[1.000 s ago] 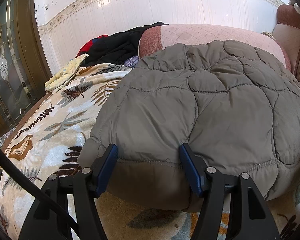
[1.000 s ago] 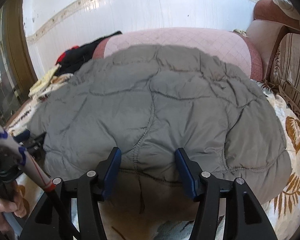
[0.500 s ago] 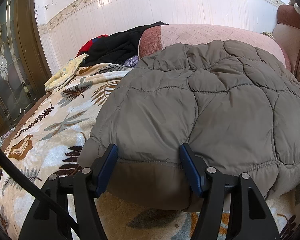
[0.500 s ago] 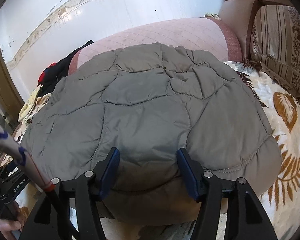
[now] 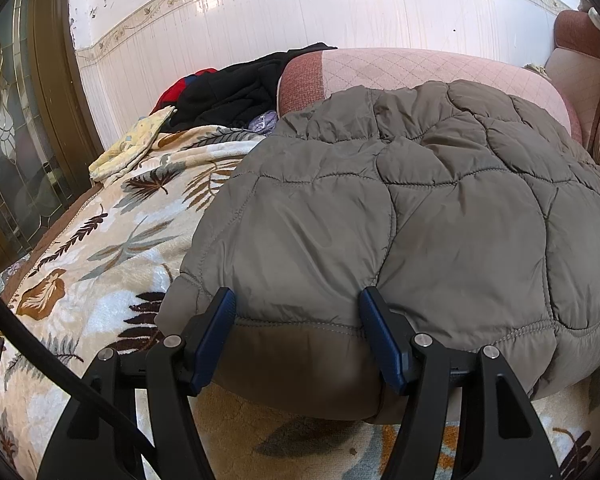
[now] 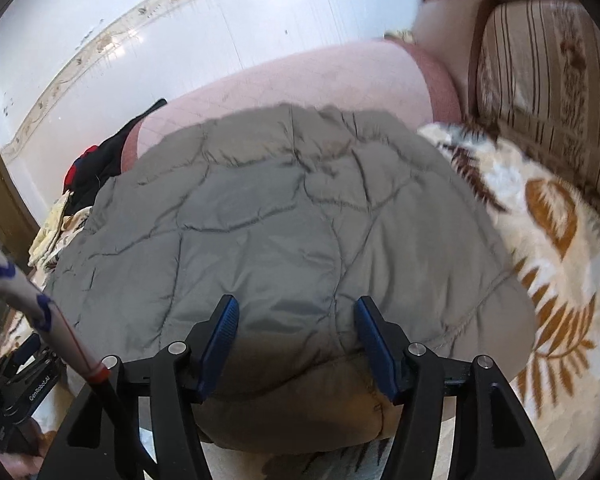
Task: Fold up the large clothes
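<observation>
A large grey-brown quilted puffer jacket point(image 5: 420, 216) lies folded in a thick mound on a leaf-patterned blanket point(image 5: 112, 248). It also shows in the right wrist view point(image 6: 284, 232). My left gripper point(image 5: 296, 332) is open, its blue fingertips point(image 5: 220, 320) set on either side of the jacket's near left hem edge. My right gripper point(image 6: 296, 332) is open, straddling the near hem further right. Neither holds anything.
A pink quilted sofa arm point(image 5: 400, 68) rises behind the jacket. A pile of black and red clothes point(image 5: 236, 88) and a yellow cloth point(image 5: 132, 144) lie far left. A striped sofa back point(image 6: 548, 92) stands on the right. A wooden glass door point(image 5: 24, 128) is at left.
The right gripper has swung right and tilted, bringing the striped sofa back and leaf blanket into view; its view is blurred. The left gripper has barely moved. The jacket lies unchanged.
</observation>
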Motion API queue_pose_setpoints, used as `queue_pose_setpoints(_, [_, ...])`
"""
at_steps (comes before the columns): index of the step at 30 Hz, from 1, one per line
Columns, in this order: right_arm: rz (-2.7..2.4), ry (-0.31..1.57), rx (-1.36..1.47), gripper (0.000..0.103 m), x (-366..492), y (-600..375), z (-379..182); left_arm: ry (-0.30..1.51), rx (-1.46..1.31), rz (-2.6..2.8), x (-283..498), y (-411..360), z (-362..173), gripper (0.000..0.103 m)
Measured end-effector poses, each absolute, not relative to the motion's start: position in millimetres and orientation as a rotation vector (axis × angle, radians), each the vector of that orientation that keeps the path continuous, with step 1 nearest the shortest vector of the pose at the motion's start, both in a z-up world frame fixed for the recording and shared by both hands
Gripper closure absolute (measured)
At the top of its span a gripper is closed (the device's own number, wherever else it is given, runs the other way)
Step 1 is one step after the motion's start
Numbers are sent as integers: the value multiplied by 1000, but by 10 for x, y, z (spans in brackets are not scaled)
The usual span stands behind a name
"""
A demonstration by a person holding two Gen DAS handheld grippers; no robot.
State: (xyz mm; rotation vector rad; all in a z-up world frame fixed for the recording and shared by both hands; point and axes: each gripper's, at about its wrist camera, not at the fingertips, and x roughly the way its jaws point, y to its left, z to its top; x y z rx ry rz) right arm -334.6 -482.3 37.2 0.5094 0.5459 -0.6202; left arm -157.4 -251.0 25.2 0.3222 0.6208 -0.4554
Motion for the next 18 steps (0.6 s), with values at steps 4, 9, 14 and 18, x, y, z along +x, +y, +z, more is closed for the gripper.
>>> queue_pose_setpoints(4, [-619,544,507,37,-3351,-4815,389,628,316,-457,-1566,-2510,260,39])
queue_pose_setpoints(9, [-648,485,528,37,-3503,-4851,558,693,182,-495,-1485,-2299,452,39])
queue_pose_setpoints(14, [-702,450,591,37,-3794,-4981,611,714,93,-449,-1346,-1959,594,39])
queue_pose_setpoints(18, [-671,526,695,37,-3903,-5120,432,859,130,-451,-1130,-1943,331,38])
